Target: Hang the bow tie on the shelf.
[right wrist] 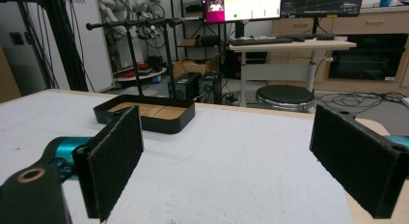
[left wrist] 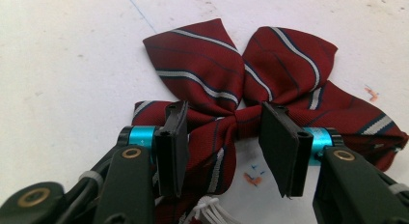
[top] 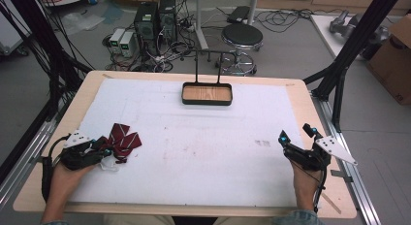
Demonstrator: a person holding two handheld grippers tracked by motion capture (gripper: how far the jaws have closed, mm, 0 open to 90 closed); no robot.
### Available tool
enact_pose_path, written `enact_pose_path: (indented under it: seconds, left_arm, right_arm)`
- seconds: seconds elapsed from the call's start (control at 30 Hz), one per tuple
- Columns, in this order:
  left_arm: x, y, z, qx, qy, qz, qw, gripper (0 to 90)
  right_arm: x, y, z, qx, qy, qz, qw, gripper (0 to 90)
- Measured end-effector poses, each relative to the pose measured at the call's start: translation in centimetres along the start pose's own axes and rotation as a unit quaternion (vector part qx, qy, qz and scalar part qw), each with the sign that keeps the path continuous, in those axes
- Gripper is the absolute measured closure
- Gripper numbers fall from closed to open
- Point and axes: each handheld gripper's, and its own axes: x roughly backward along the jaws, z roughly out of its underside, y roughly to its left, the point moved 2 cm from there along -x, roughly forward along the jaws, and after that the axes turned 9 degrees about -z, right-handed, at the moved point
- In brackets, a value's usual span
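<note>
Hiding: the left gripper [top: 104,146] is covering the near part of the bow tie [top: 124,140] in the high view.
Bow tie: lying between the spread jaws at its knot [left wrist: 236,119], seen in the left gripper view; touching is unclear.
Right gripper [top: 296,133]: resting wide open, well apart, facing the tray [right wrist: 144,113].

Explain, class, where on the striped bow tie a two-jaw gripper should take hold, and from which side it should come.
Grip the bow tie at its pinched centre knot, probably coming from above. The fabric lies flat on the white table cover and narrows there, so it fits between the jaws; the wide loops would likely crumple. The left gripper already straddles the knot, jaws open on either side of it.
</note>
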Motion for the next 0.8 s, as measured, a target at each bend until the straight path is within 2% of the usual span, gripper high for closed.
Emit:
enact_pose_path:
  seconds: [0.13, 0.17, 0.2, 0.27, 0.3, 0.33, 0.4, 0.43, 0.5, 0.53, 0.6, 0.63, 0.67, 0.7, 0.73, 0.77, 0.8]
  left_arm:
    - [-0.1, -0.1, 0.0, -0.008, 0.004, 0.007, 0.9999, 57.6]
    - [-0.2, -0.4, 0.0, -0.021, 0.011, 0.003, 0.9997, 67.4]
    - [-0.2, -0.4, 0.0, -0.021, 0.011, 0.003, 0.9997, 68.9]
    - [-0.2, -0.7, 0.0, -0.035, 0.01, -0.003, 0.9993, 77.7]
    - [-0.1, -0.7, -0.1, -0.03, 0.011, -0.009, 0.9994, 83.4]
    - [-0.1, -0.7, -0.1, -0.03, 0.011, -0.009, 0.9994, 84.3]
    - [-0.1, -0.8, -0.4, -0.016, 0.006, 0.01, 0.9998, 85.3]
    - [0.1, -1.2, -1.0, -0.012, -0.007, 0.005, 0.9999, 85.9]
    - [0.3, -1.4, -1.5, -0.009, -0.016, 0.005, 0.9998, 86.2]
    - [0.6, -2.0, -2.5, 0.001, -0.044, 0.011, 0.999, 86.3]
    - [0.9, -2.7, -3.5, 0.005, -0.069, 0.019, 0.9974, 86.4]
    - [1.0, -3.1, -4.1, 0.007, -0.079, 0.021, 0.9966, 86.4]
    - [1.0, -3.1, -4.1, 0.007, -0.079, 0.021, 0.9966, 86.4]
    - [1.1, -3.7, -5.1, 0.012, -0.101, 0.025, 0.9945, 86.4]
    - [1.1, -3.7, -5.1, 0.012, -0.101, 0.025, 0.9945, 86.4]
    - [1.1, -4.3, -6.2, 0.012, -0.117, 0.021, 0.9929, 86.4]
    - [1.1, -4.3, -6.2, 0.012, -0.117, 0.021, 0.9929, 86.4]
  right_arm:
    - [0.0, 0.0, 0.0, -0.001, 0.002, 0.0, 1.0, 10.7]
    - [-0.1, 0.0, 0.0, 0.001, 0.002, 0.001, 1.0, 10.8]
    - [-0.1, 0.0, 0.0, 0.002, 0.002, 0.001, 1.0, 10.8]
    - [-0.1, 0.0, 0.0, 0.003, 0.001, 0.001, 1.0, 10.8]
    - [0.0, 0.1, 0.0, 0.001, 0.002, 0.002, 1.0, 10.8]
    - [0.0, 0.1, 0.0, 0.001, 0.002, 0.002, 1.0, 10.8]
    - [0.0, 0.0, 0.0, 0.0, 0.001, 0.004, 1.0, 10.8]
    - [0.0, -0.1, 0.0, -0.001, 0.002, 0.006, 1.0, 10.8]
    - [0.1, -0.1, 0.0, -0.005, 0.001, 0.006, 1.0, 10.8]
    - [0.1, -0.1, 0.0, -0.006, 0.001, 0.006, 1.0, 10.8]
    - [0.2, -0.1, 0.0, -0.004, 0.0, 0.006, 1.0, 10.8]
    - [0.2, -0.2, 0.0, -0.005, -0.001, 0.006, 1.0, 10.8]
    - [0.2, -0.2, 0.0, -0.006, -0.001, 0.007, 1.0, 10.8]
    - [0.3, -0.3, 0.1, -0.006, -0.001, 0.008, 1.0, 10.8]
    - [0.3, -0.4, 0.1, -0.007, -0.002, 0.008, 0.9999, 10.8]
    - [0.3, -0.4, 0.1, -0.008, -0.002, 0.008, 0.9999, 10.8]
    - [0.3, -0.4, 0.1, -0.008, -0.002, 0.008, 0.9999, 10.8]
